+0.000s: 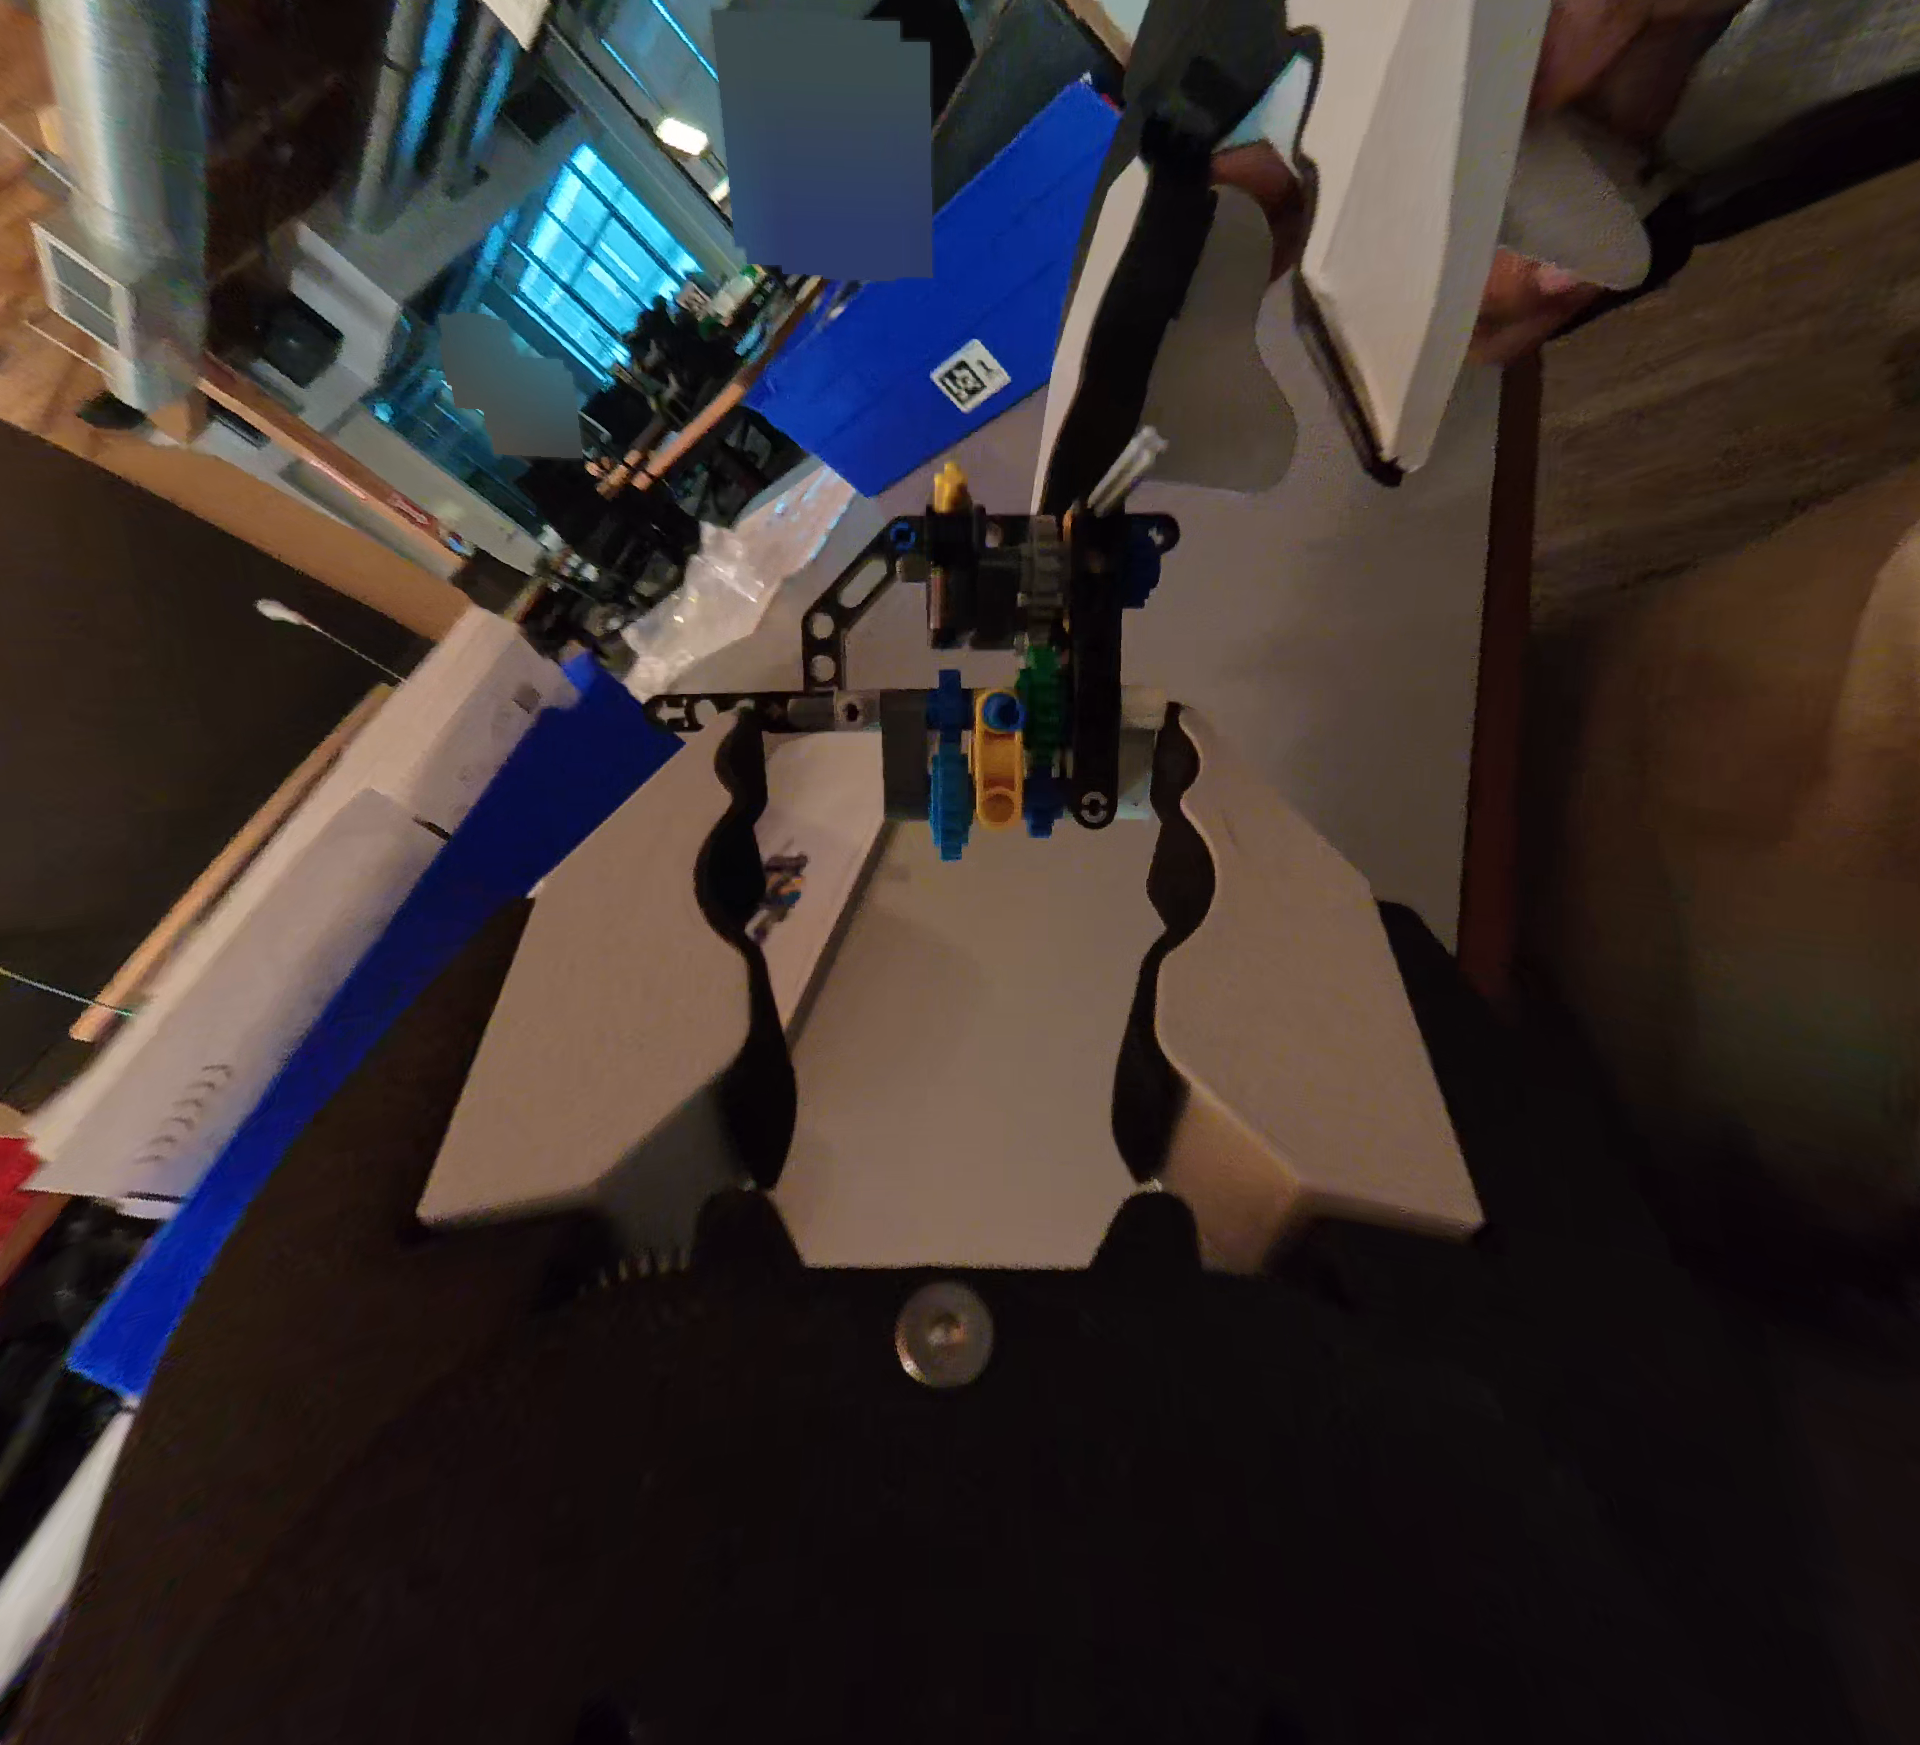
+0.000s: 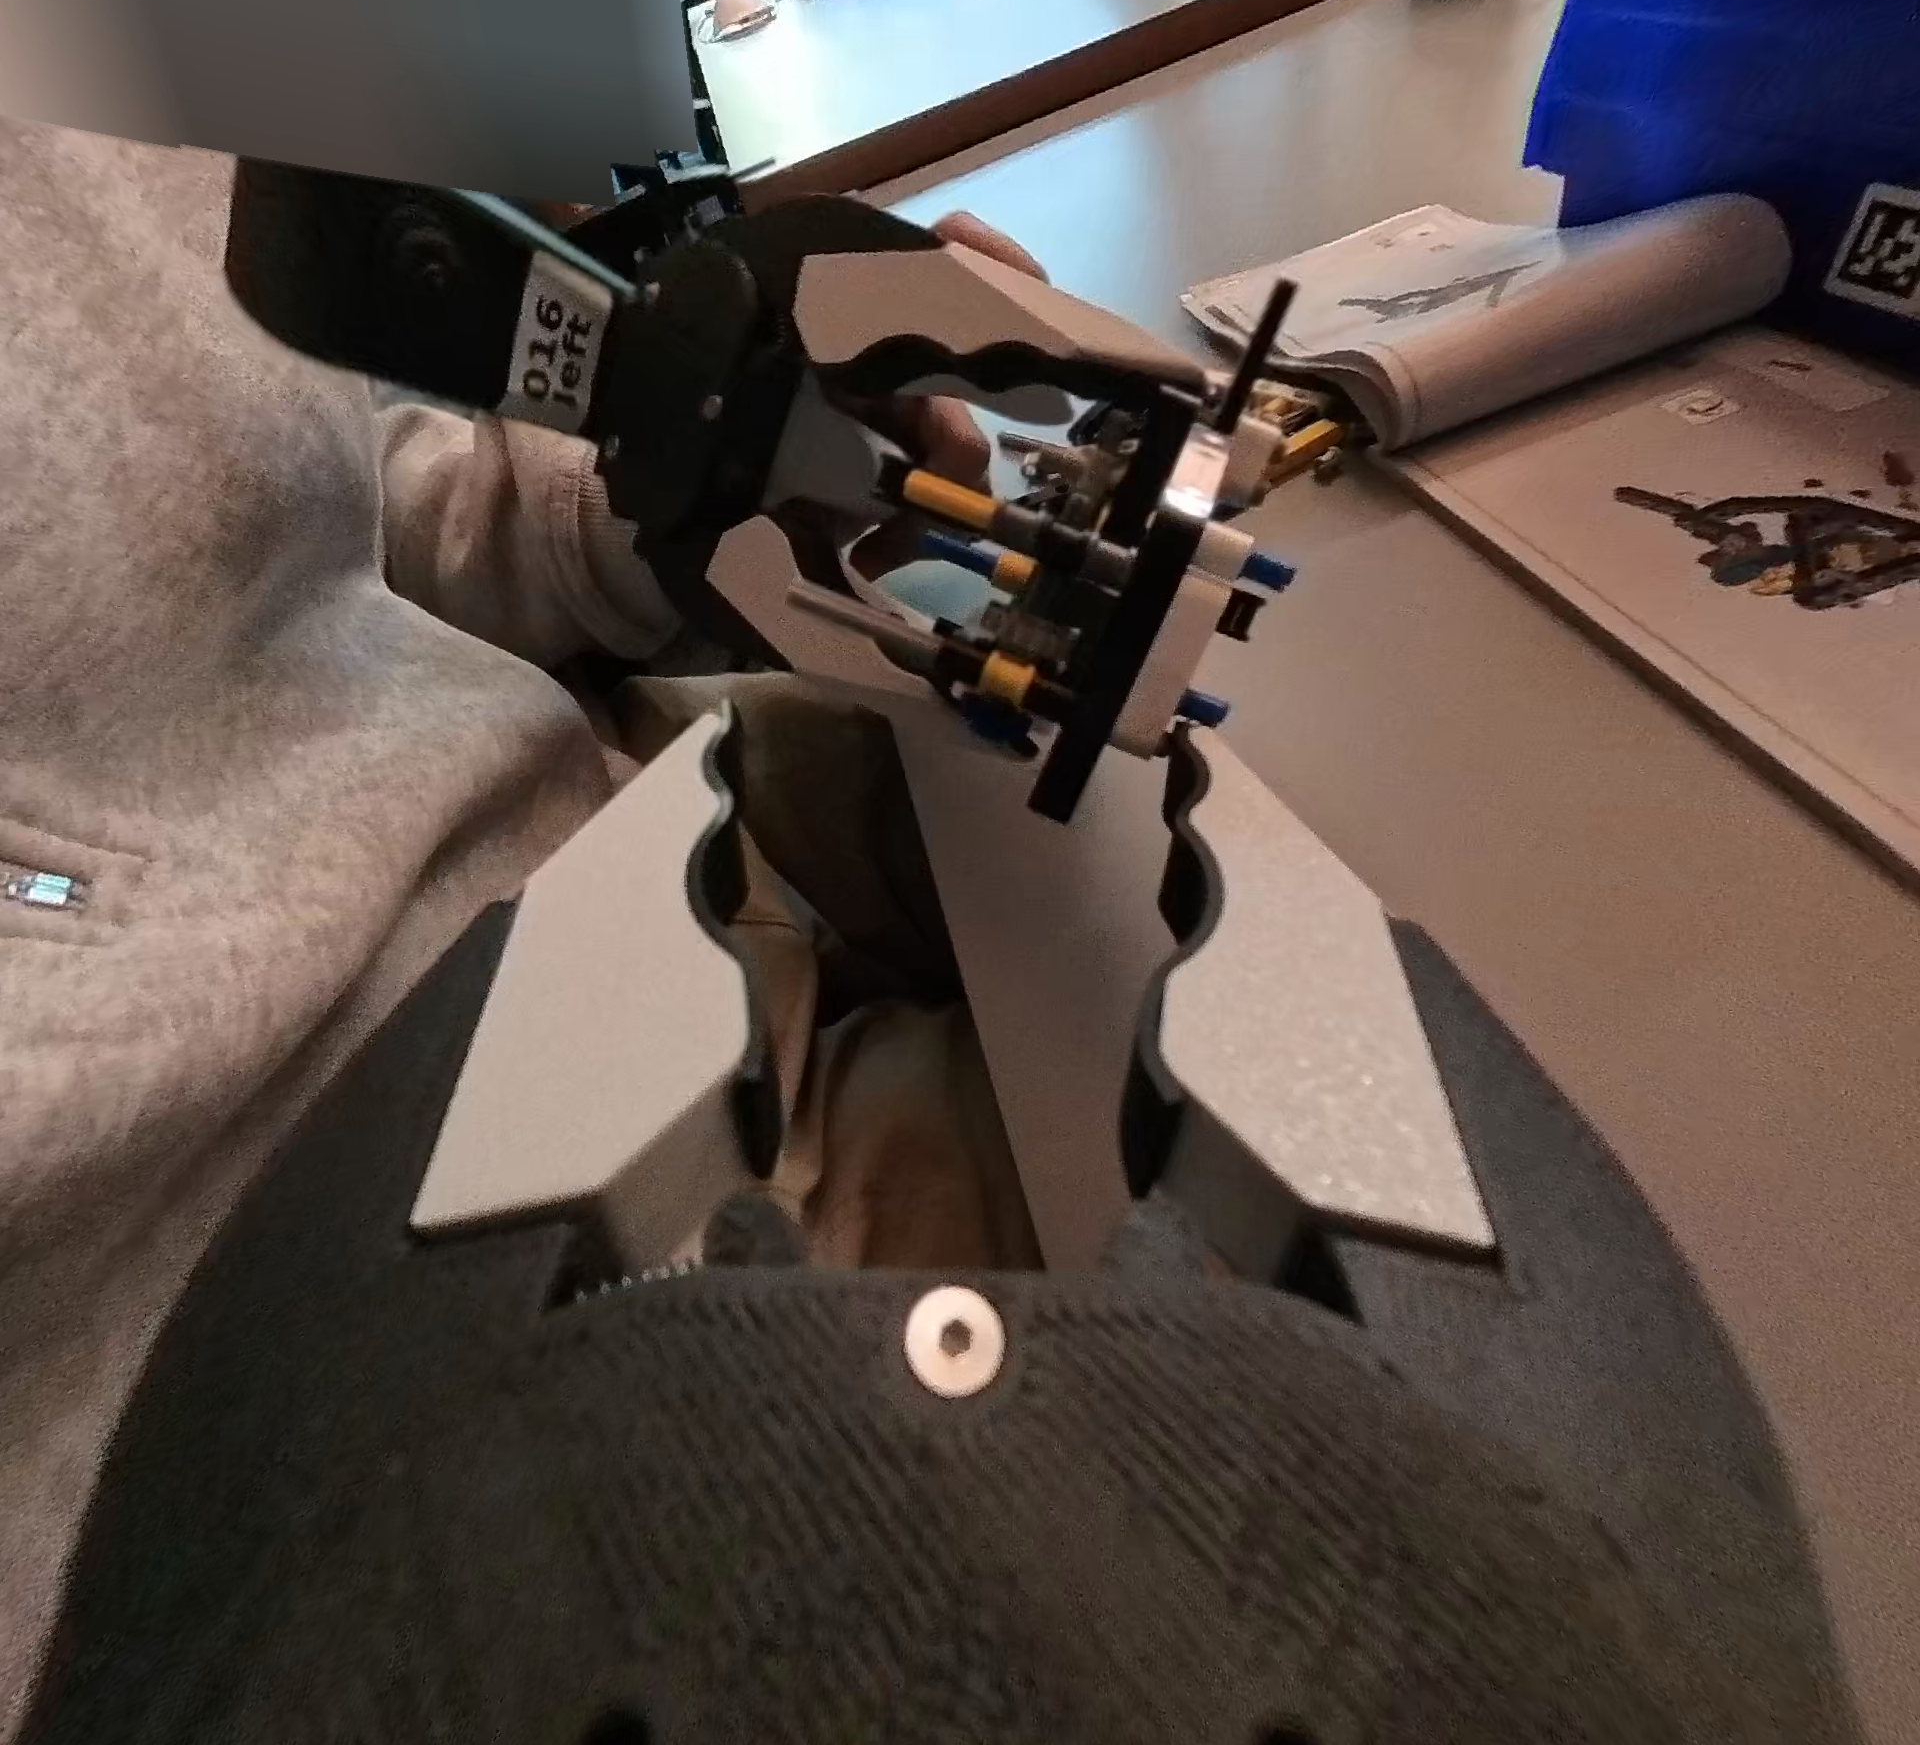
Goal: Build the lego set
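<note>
While the left claw (image 2: 1164, 552) grips the half-built lego model (image 2: 1132, 594) across its black frame, the model is lifted clear of the worktop (image 2: 1455, 864) in the middle of the right wrist view, probably so that its side can be reached from below. In the left wrist view the same model sits at the tips of that claw, near the centre of the frame, showing blue and green gears and a yellow connector. The right claw (image 2: 956, 760) stands open and holds nothing; one of its fingers (image 2: 1268, 926) is just beside the lower corner of the model, likely ready to steady or press a part. An instruction booklet (image 2: 1538, 324) lies rolled at the upper right, next to a blue bin (image 2: 1714, 33).
</note>
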Available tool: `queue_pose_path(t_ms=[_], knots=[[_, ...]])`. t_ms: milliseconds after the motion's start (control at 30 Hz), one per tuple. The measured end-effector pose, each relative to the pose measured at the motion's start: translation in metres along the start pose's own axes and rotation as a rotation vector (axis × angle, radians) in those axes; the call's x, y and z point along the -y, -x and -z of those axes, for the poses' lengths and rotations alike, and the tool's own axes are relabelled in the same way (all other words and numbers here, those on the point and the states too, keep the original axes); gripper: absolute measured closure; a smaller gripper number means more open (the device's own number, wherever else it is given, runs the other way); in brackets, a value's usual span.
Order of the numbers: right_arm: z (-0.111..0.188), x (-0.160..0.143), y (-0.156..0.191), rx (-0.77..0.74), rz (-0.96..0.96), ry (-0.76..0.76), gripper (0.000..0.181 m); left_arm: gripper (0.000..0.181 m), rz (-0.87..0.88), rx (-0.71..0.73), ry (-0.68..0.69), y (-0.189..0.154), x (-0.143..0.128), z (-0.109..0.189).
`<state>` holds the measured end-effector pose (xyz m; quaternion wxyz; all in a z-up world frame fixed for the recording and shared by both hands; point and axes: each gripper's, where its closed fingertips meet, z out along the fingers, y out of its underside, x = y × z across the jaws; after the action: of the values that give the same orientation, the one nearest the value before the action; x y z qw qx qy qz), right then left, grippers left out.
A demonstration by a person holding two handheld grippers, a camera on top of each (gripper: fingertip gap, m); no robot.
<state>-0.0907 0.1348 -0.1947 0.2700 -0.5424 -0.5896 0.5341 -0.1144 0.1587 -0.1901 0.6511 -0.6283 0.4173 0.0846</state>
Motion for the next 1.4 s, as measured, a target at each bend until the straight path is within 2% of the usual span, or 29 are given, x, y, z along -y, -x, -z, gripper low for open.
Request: queue_pose_path(t_ms=[133, 333, 467, 567, 633, 833, 1100, 1400], knots=[[0.002, 0.001, -0.002, -0.012, -0.001, -0.006, 0.103, 0.107, 0.092, -0.067, 0.025, 0.001, -0.004, 0.000], [0.009, 0.001, -0.015, -0.047, -0.054, -0.028, 0.100, 0.107, 0.148, -0.008, 0.004, 0.011, -0.006, 0.000], [0.024, 0.022, -0.027, -0.112, -0.033, -0.193, 0.101, 0.107, 0.268, 0.034, -0.028, 0.022, -0.005, 0.001], [0.035, 0.045, -0.017, -0.056, 0.002, -0.374, 0.098, 0.107, 0.368, 0.029, -0.079, 0.026, 0.003, 0.001], [0.036, 0.051, -0.009, -0.017, 0.014, -0.420, 0.100, 0.107, 0.386, 0.012, -0.085, 0.024, 0.005, 0.000], [0.024, 0.046, -0.002, 0.032, -0.022, -0.378, 0.100, 0.107, 0.490, -0.017, -0.112, 0.024, 0.011, -0.001], [0.021, 0.048, 0.002, 0.042, -0.024, -0.389, 0.102, 0.107, 0.479, -0.024, -0.083, 0.020, 0.008, -0.004], [0.024, 0.050, -0.013, -0.039, -0.092, -0.429, 0.102, 0.107, 0.455, 0.078, -0.019, 0.027, -0.001, -0.008]])
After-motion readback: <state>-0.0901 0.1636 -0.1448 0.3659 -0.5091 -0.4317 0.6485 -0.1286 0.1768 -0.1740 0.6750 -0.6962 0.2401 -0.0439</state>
